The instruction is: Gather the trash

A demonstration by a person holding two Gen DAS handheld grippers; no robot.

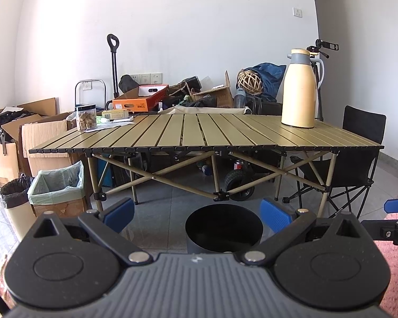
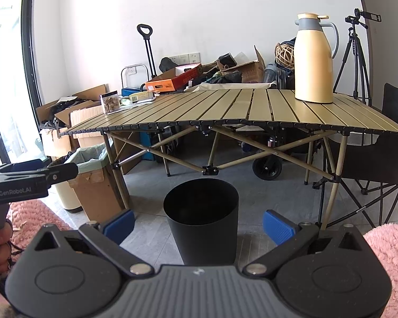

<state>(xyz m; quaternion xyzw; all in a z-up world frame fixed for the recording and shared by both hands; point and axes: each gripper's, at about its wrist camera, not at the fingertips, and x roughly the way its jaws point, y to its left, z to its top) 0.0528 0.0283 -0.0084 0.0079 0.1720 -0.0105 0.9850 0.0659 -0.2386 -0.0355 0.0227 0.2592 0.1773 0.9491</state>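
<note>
Slatted table (image 1: 199, 129), grippers wide, empty.

- The left wrist view sits low above the floor, facing the desk (image 1: 207, 129) front-on, with the black bin (image 1: 223, 228) close below its lens.
- The right wrist view looks from right of that, a little farther back from the bin (image 2: 201, 217), facing the desk (image 2: 238, 108) slightly angled.
- Both share desk, bin and the yellow jug (image 1: 299, 90) (image 2: 314, 61); each catches the other tongs at its edge.
</note>
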